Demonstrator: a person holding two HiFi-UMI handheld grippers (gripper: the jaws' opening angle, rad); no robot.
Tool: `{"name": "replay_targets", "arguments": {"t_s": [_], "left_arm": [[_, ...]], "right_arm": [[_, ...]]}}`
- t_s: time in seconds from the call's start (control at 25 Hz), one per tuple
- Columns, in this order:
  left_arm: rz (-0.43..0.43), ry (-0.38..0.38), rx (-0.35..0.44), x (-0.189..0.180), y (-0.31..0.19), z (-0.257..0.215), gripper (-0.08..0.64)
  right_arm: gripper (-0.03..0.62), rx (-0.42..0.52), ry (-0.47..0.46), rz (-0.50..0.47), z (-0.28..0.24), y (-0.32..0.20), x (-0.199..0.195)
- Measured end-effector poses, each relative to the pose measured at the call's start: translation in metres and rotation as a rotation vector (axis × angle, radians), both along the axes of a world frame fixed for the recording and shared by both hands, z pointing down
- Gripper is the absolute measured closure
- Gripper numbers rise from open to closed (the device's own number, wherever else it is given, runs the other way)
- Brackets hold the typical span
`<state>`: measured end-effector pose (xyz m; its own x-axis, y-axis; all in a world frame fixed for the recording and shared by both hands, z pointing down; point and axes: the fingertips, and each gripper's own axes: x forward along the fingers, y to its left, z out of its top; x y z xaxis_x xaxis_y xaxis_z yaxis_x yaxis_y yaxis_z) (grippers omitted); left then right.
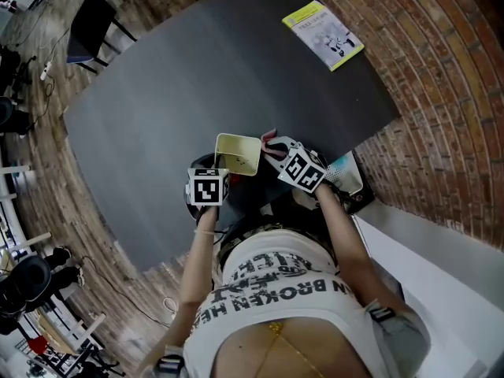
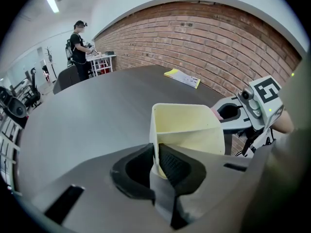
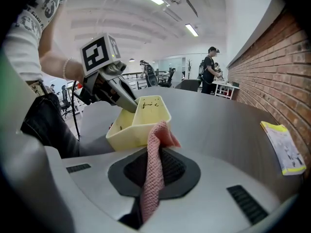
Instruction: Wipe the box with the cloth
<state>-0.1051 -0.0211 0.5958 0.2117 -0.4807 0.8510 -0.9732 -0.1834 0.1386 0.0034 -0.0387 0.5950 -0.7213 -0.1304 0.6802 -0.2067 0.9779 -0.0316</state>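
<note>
Left gripper (image 2: pixel 156 152) pinches the box (image 2: pixel 187 130) wall over the desk's (image 1: pixel 197 77) near edge. Right gripper (image 3: pixel 156 155) clamps the cloth (image 3: pixel 153 178) beside it. Specks (image 3: pixel 146 103) dot the inside, so wiping looks unfinished.

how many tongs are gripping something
2. The left tongs clamp the box by its wall; the right tongs clamp the cloth. No others show.

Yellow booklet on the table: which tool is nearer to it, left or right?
Right. The right tool, shut on the cloth, is beside the box on the side toward the booklet; the left tool, gripping the box's wall, is on the other side.
</note>
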Motion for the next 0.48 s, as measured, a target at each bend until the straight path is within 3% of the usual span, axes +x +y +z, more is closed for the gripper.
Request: {"name": "replay_targets", "arguments": {"t_s": [0.16, 0.48], "left_arm": [[-0.029, 0.017, 0.02, 0.004, 0.007, 0.0, 0.537], [-0.092, 0.086, 0.037, 0.004, 0.008, 0.003, 0.522]], "right_arm": [[0.575, 0.012, 0.009, 0.015, 0.001, -0.013, -0.003], [0.575, 0.003, -0.005, -0.054, 0.003, -0.019, -0.008]]}}
